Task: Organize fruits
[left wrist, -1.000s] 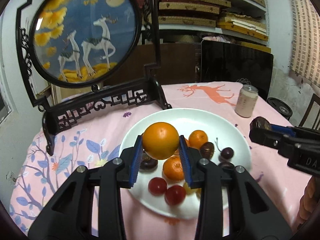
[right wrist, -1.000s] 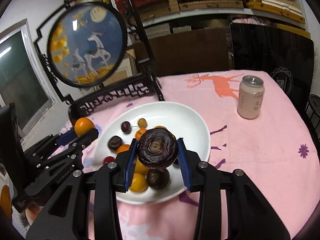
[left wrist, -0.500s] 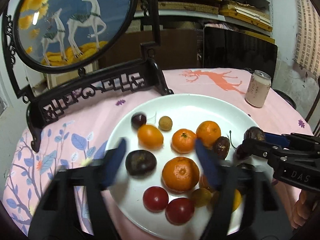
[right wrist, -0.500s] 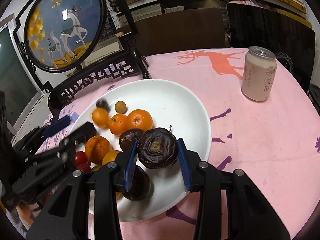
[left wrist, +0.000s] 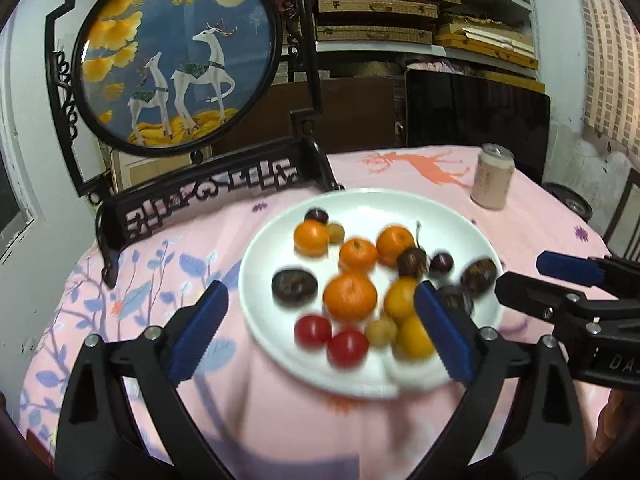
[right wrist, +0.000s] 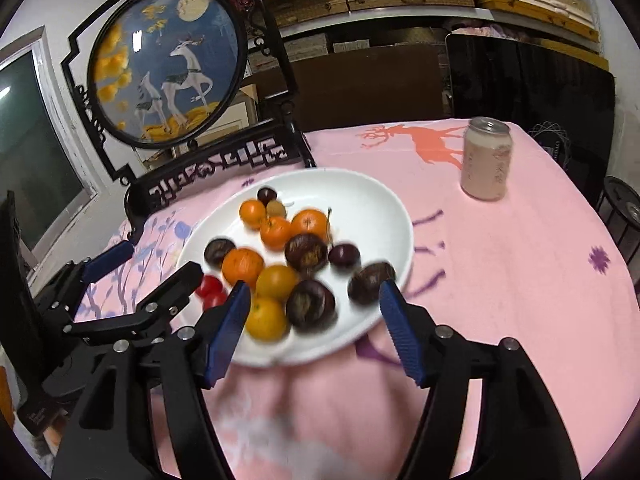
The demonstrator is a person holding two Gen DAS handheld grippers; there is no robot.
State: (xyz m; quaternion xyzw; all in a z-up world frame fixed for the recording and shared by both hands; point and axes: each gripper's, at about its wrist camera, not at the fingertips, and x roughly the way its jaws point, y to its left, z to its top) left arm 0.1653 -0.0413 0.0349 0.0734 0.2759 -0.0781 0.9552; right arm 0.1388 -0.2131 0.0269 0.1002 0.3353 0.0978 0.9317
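1. On pink tablecloth (left wrist: 280, 420): noted white plate (left wrist: 452, 216) loaded with fruit, near table centre.
2. Left gripper (left wrist: 320, 332): jaws opening, spread wide, nothing between pads; blue pads straddling near-left part of plate, not pressing on any fruit.
3. Right gripper (right wrist: 314, 328): jaws opening, spread apart, nothing gripped; pads flanking near rim of plate.
4. Large orange (left wrist: 350, 296): resting on plate, mid-front, free of both grippers.
5. Dark round fruit (right wrist: 372, 278): lying on plate at right edge, just beyond right gripper's right pad; contact with pad could not be told, picture blurred.
6. Also on plate: smaller oranges, two red tomatoes (left wrist: 330, 338), yellow-orange fruits, other dark fruits, cherries, small tan fruit. Packed close, several touching.
7. Behind plate: black carved stand with round deer panel (left wrist: 176, 60), upright at back left.
8. Back right on cloth: pale drink can (right wrist: 486, 160), upright, well apart from plate.
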